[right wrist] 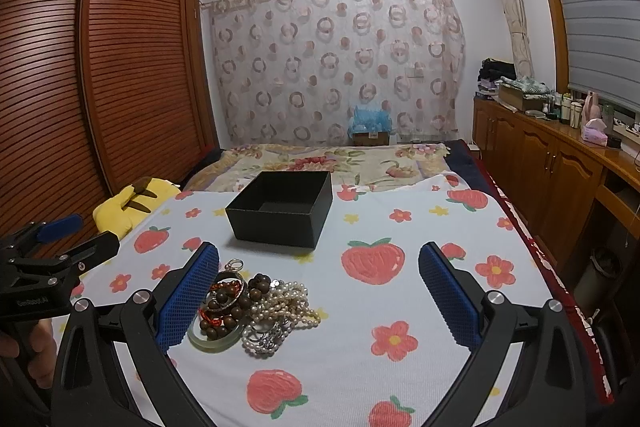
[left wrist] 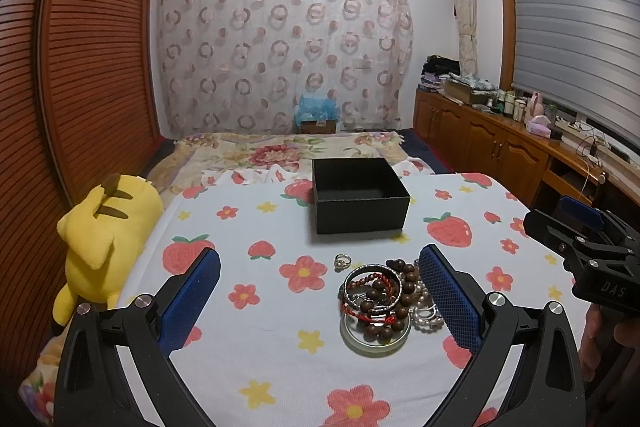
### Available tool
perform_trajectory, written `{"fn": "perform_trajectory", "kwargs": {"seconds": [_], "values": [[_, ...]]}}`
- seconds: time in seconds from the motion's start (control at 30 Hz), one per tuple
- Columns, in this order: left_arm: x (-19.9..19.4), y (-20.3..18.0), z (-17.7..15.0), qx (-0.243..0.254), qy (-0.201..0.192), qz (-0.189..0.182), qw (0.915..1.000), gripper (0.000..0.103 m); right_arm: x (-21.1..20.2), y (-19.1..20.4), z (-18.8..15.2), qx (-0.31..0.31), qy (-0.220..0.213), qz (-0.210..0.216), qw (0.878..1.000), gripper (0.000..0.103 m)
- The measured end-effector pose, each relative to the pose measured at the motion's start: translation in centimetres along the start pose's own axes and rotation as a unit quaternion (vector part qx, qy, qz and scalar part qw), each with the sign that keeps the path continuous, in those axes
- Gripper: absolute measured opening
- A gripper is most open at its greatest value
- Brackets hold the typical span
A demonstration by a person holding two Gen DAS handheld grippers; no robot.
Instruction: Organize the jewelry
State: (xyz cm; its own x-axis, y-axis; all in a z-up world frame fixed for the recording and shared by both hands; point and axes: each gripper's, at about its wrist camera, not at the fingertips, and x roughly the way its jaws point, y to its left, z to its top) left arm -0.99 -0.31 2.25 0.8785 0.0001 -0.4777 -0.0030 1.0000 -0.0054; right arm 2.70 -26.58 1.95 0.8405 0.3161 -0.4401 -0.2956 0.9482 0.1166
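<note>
Jewelry pile (left wrist: pixel 378 301) left heaped on strawberry-print bedcover (left wrist: pixel 256 343), nothing gripped.
L gripper (left wrist: pixel 320 291) & R gripper (right wrist: pixel 319 291) both held spread wide, empty; black box (left wrist: pixel 358 195) seen open, set just behind pile.

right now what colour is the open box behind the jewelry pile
Black, inside and out; the box shows best in the left wrist view.

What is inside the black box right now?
Nothing visible: the black box is open, and its far inner walls and most of its floor look bare. The near wall hides a strip of floor behind it. The jewelry pile sits outside, on the strawberry-print cloth.
</note>
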Motion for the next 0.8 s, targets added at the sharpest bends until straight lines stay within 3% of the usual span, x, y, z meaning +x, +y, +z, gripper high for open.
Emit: {"fn": "perform_trajectory", "kwargs": {"seconds": [0.8], "values": [[0.02, -0.03, -0.16, 0.0, -0.001, 0.0, 1.0, 0.096, -0.36, 0.02, -0.4, -0.001, -0.003, 0.001, 1.0, 0.101]]}}
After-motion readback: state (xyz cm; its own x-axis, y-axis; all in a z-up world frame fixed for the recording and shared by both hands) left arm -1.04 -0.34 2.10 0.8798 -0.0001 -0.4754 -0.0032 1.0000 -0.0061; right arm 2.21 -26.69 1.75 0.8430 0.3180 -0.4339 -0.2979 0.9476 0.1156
